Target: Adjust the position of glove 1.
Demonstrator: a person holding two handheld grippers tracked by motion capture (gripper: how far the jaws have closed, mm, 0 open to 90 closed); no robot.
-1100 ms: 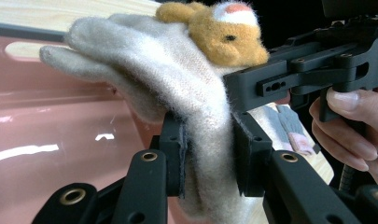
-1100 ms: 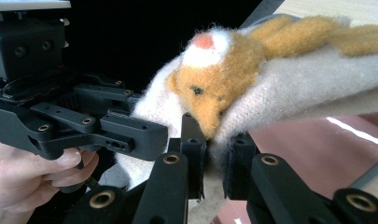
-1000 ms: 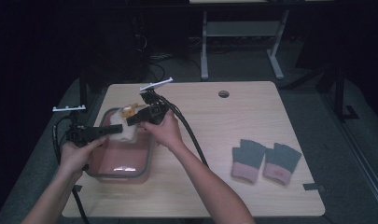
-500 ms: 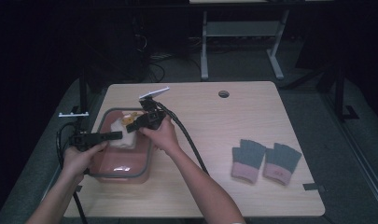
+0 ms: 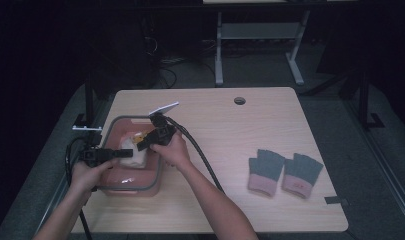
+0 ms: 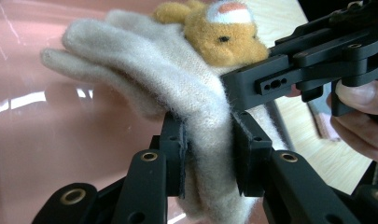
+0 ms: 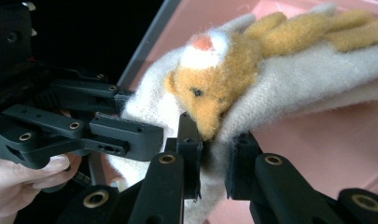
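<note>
Both grippers have been lowered since the earlier frame, so the cream glove [image 6: 177,88] is now carried low into the pink bin [image 5: 121,186] at the table's left. It is pinched by the left gripper [image 6: 207,154]; the right gripper [image 7: 213,161], jaws just easing apart, still presses it. Release remains; the grey gloves [image 5: 284,171] lie untouched at right.

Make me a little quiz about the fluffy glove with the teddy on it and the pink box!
1. True or false: both hand-held grippers pinch the cream glove.
2. What animal figure sits on it?
3. Where do the grey gloves lie: A) inside the pink box, B) on the table at the person's right?

Key: 1 true: left hand-held gripper, right hand-held gripper. 2 an orange bear. 3 B.
</note>
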